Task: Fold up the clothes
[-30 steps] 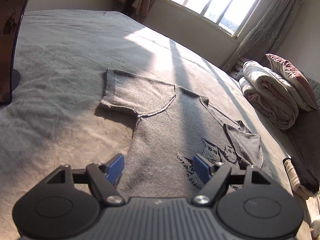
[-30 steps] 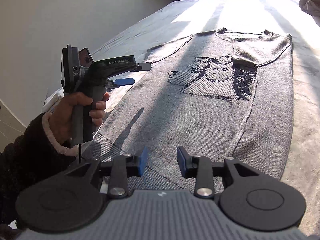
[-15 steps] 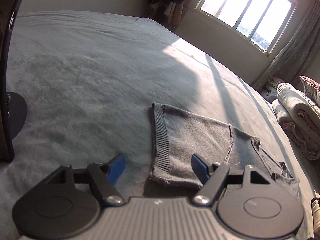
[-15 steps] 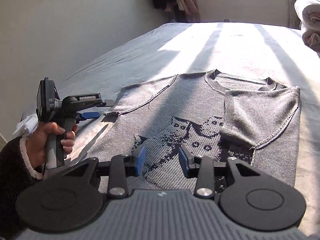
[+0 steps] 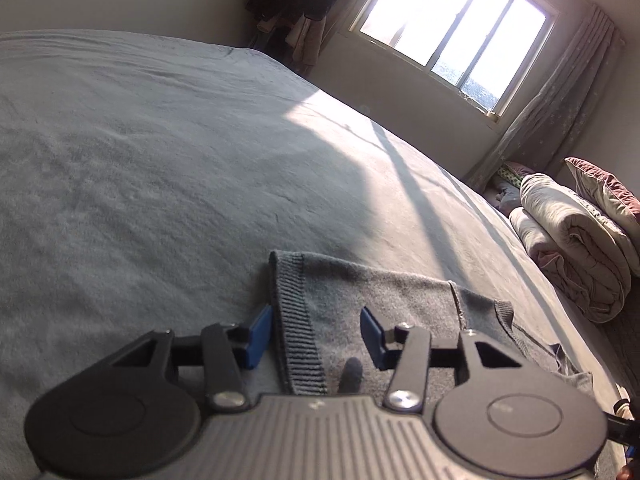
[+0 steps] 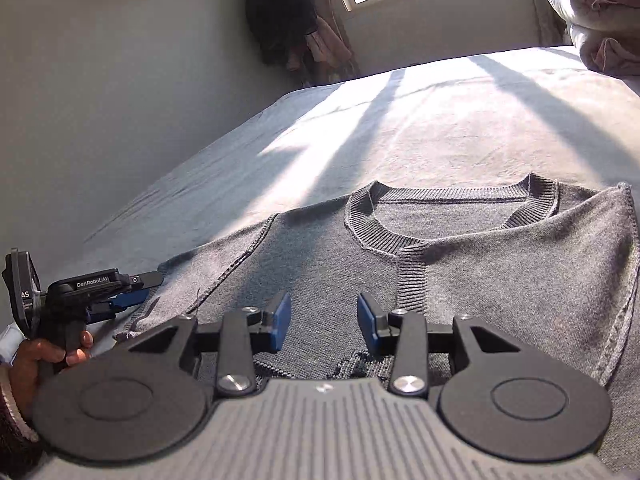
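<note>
A grey knit sweater (image 6: 320, 248) lies flat on the bed, collar away from me, its right sleeve (image 6: 500, 252) folded across the chest. Its left sleeve (image 5: 360, 292) stretches out to the side. My left gripper (image 5: 316, 332) is low over that sleeve's ribbed cuff (image 5: 296, 328), jaws closing with the cuff between the blue pads, which do not press on it. In the right wrist view the left gripper (image 6: 144, 288), held in a hand (image 6: 36, 356), sits at the sleeve's end. My right gripper (image 6: 324, 320) hovers open over the chest, nothing between its pads.
The sweater rests on a wide grey bed sheet (image 5: 160, 160). Rolled quilts and a pillow (image 5: 576, 240) are stacked at the right edge. A bright window (image 5: 448, 24) and dark hanging clothes (image 6: 280, 12) are at the far wall.
My left gripper moved out along the sleeve to the cuff and its jaws narrowed around it. My right gripper travelled from the hem up the sweater to the chest, near the collar.
</note>
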`<state>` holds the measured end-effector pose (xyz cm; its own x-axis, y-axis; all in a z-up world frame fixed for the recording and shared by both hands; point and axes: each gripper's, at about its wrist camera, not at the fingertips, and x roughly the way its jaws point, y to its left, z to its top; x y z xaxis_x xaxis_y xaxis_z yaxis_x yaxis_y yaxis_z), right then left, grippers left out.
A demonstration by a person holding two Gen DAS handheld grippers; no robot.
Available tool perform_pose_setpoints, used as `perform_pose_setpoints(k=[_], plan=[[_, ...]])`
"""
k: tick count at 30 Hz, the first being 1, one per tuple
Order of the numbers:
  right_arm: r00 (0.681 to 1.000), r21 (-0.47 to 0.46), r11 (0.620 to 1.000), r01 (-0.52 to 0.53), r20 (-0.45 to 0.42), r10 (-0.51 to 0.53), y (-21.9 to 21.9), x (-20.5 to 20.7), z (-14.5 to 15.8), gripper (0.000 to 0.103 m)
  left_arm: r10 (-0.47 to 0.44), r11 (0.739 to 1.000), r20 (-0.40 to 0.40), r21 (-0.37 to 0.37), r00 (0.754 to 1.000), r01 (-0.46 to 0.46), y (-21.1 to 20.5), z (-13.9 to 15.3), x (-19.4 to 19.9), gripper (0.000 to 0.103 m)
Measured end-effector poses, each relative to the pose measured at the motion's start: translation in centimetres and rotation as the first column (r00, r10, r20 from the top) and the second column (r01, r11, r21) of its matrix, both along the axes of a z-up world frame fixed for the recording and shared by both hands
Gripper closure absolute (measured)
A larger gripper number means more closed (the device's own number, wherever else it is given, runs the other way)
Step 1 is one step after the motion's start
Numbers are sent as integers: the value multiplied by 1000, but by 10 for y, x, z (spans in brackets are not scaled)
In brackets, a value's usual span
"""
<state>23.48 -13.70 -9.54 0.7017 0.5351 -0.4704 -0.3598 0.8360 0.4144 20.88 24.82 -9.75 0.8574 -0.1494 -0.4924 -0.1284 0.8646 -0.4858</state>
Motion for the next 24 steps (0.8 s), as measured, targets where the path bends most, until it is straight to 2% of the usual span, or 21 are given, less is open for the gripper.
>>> perform_pose_setpoints(k=[1,2,3,6,9,13,18,24], plan=[[1000,9,1000,3,-20,-3,0,1,-7,61,-4,1000,-2,-24,1000,4,2,-2,1,82],[999,17,1000,2,-32,-1,-1,2,-10,63,-15,999,-6,-48,1000,15,4,-4,2,93],[999,25,1000,-7,-32,7,-1,2,-10,63,-22,998,-5,-67,1000,22,5,-5,3,99],[999,61,998,-19,-44,22,-5,2,-11,63,-46,998,37,-40,998,47,-6,5,1,99],[997,122,992,-19,-67,27,-13,6,-13,63,-89,995,87,-27,992,92,-22,28,1,100],[997,147,989,-16,-77,27,-16,5,-12,63,-168,985,112,-6,979,170,-55,56,8,99],[996,181,984,-4,-87,20,-21,5,-12,63,-272,962,85,13,958,272,-105,73,19,99],[993,277,961,22,-120,12,-33,10,-15,63,-379,925,35,36,925,378,-151,63,31,99]])
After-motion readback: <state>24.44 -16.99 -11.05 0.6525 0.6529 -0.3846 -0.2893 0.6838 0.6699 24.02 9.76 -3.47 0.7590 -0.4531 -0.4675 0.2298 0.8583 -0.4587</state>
